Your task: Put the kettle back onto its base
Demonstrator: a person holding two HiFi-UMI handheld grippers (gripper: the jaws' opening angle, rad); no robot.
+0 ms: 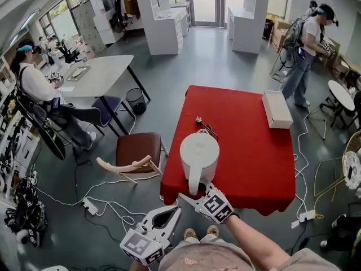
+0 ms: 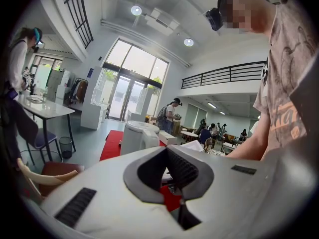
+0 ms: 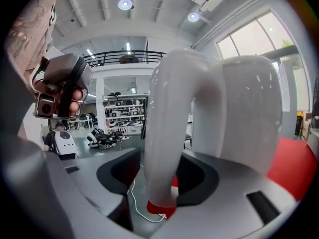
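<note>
A white electric kettle (image 1: 199,154) stands upright near the front edge of the red table (image 1: 248,151). Its handle (image 1: 194,180) faces me. A black cord with a plug (image 1: 199,119) lies just behind it, and no separate base shows under it. My right gripper (image 1: 193,194) reaches the handle from the front. In the right gripper view the handle (image 3: 167,133) stands between the jaws of my right gripper (image 3: 159,178), with a gap at the left pad, so it is open. My left gripper (image 1: 172,212) hangs below the table's edge, open and empty (image 2: 167,171), and looks toward the kettle (image 2: 138,137).
A long white box (image 1: 277,108) lies at the table's far right. A brown chair (image 1: 138,149) stands left of the table, with a power strip (image 1: 89,206) and cables on the floor. A person sits at a white table (image 1: 98,75); another stands at back right (image 1: 304,49).
</note>
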